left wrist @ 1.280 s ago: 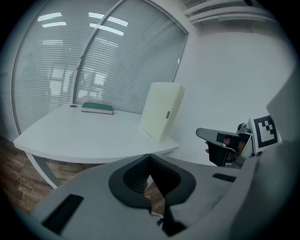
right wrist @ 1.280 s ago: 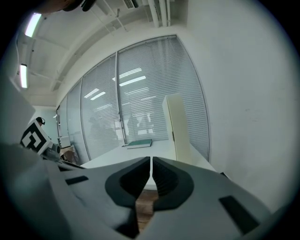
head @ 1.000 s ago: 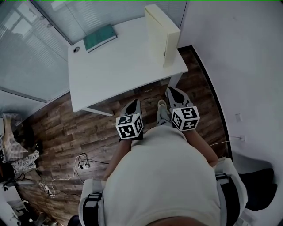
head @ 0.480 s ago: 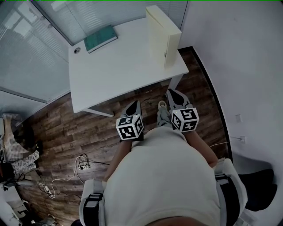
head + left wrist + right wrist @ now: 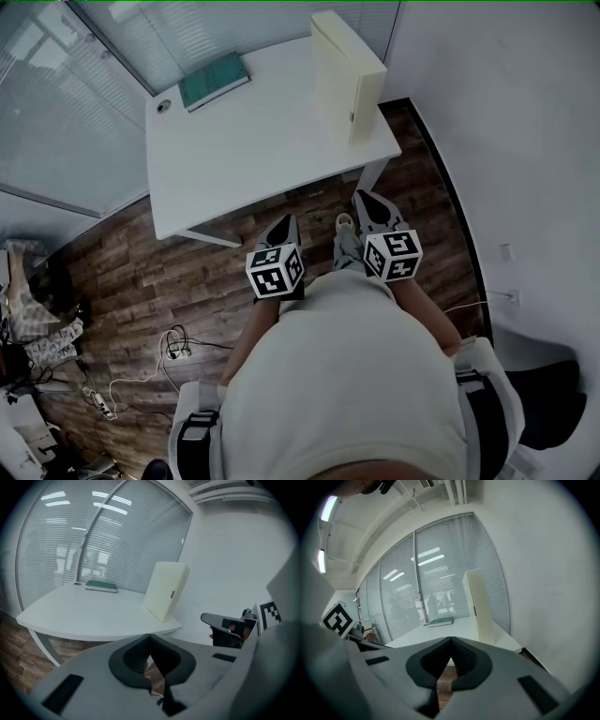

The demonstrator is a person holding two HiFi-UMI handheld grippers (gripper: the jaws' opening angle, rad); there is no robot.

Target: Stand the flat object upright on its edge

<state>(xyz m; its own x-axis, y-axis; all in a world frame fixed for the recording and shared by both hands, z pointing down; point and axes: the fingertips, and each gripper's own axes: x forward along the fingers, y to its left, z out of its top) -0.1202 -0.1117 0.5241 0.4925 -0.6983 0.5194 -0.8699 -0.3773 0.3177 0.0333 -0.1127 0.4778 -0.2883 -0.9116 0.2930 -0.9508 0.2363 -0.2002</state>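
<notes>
Low at the centre of the head view, just ahead of the person's torso (image 5: 347, 375), I see the left gripper (image 5: 284, 225) with its fingers pressed together and nothing between them. Its own view shows the tips meeting in a point. Just right of it, the right gripper (image 5: 366, 200) reads the same to me: fingers closed tight, empty. Both hang over the wooden floor (image 5: 131, 272), short of the near edge of the white worktop (image 5: 244, 159) and touching nothing on it.

Well beyond them, at the upper right of the frame, the cream binder (image 5: 347, 75) stands upright on its edge at the worktop's right end, close to the wall (image 5: 497, 112). At the worktop's upper left a green book (image 5: 214, 80) lies flat, with a small round disc (image 5: 161, 107) just beside it. Blinds (image 5: 66, 103) behind glass run along the far side. Loose cables (image 5: 173, 347) lie on the floor at lower left.
</notes>
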